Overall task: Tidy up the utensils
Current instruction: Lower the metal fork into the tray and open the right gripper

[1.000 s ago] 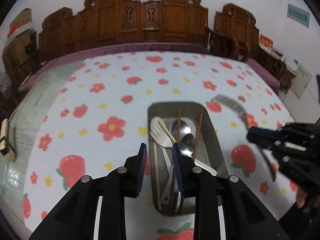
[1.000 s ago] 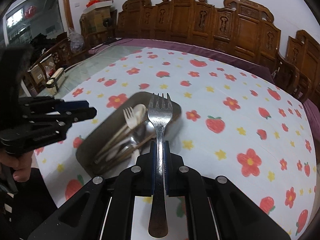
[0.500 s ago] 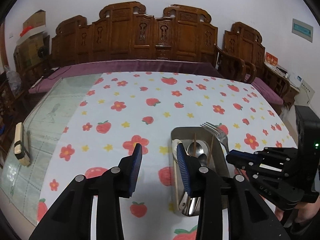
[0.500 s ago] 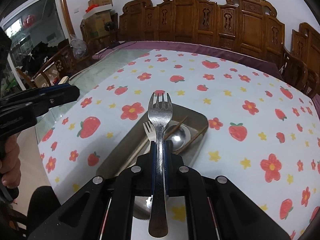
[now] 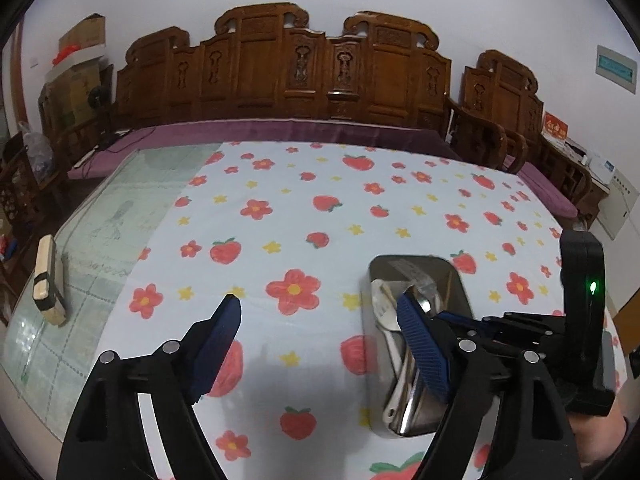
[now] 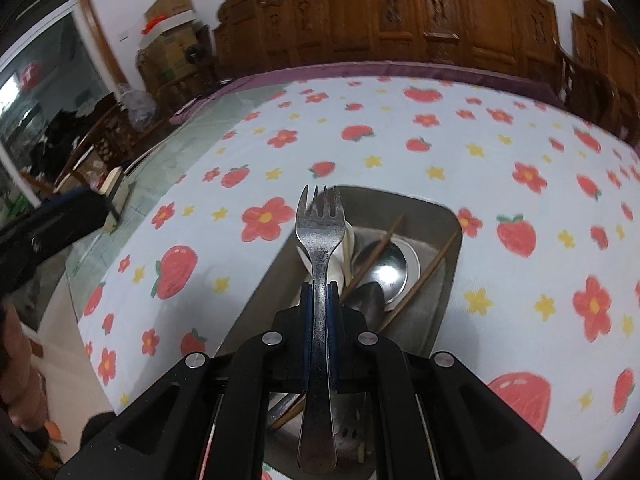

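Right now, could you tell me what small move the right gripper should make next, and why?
Probably lower a little and open. The right gripper is shut on the metal fork, which already sits over the steel tray holding the other utensils.

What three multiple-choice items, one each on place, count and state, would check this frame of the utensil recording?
1. Where is the metal fork?
A. Flat on the tablecloth
B. Clamped in the right tongs above the metal tray
C. In the left tongs

2. How many brown chopsticks show in the tray?
A. Two
B. Five
C. None

3. How do the left tongs stand?
A. Shut on a spoon
B. Shut on nothing
C. Open and empty

Answers:
1 B, the blue pads pinch the fork's handle with the tray beneath.
2 A, two thin brown sticks lie slanted among the spoons.
3 C, a wide gap shows bare tablecloth between the fingers.
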Demonstrator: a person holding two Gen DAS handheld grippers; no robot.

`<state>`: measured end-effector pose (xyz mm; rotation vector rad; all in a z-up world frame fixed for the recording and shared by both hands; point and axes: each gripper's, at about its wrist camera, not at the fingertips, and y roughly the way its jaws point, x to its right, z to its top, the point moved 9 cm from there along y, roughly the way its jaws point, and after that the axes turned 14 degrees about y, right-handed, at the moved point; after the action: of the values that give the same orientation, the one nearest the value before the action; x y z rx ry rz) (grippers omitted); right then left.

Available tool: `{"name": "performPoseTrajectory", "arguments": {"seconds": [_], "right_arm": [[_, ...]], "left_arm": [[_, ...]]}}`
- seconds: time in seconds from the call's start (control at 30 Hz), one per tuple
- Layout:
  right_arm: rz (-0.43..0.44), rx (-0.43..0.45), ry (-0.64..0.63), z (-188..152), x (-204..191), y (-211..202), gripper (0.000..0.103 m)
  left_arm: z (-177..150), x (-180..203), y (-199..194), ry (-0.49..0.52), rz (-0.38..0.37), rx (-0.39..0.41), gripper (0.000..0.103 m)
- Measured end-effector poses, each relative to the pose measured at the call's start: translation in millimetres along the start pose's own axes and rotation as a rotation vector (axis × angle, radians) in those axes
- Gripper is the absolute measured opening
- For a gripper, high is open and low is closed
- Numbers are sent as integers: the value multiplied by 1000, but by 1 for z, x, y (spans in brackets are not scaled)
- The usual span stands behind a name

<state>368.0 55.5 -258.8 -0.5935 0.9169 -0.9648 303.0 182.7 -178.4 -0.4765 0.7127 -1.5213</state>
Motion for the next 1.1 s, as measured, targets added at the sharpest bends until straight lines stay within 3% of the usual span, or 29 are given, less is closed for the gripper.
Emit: {"name": "performPoseTrajectory", "arguments": {"seconds": [0.33,0.53,0.7,0.77,0.83,0.97,1.03,1.1], "right_arm": [[-27,-29,52,-8,14,24,8],[32,-49,55,-11,3,26,10],[27,-8,5,-4,-2,12,10],[23,17,-22,-1,-3,2,10],[20,51,-47,3,-3,-12,10],[-6,148,-79,10,8,-54,39],[-20,161,-66,13,15,-68,43],[-46,201,-57,16,25,-90,61]], "left_arm": [[-43,1,36,-18,1,-97,78],[-51,3,39,-15,8,-102,78],[-50,3,36,-11,7,-91,78],[-49,5,33,-9,10,-84,88],[-45,9,27,-1,15,-66,90],[-35,23,17,16,1,-41,93],[-29,34,9,28,1,-23,95],[-22,43,0,36,4,-4,95]]}}
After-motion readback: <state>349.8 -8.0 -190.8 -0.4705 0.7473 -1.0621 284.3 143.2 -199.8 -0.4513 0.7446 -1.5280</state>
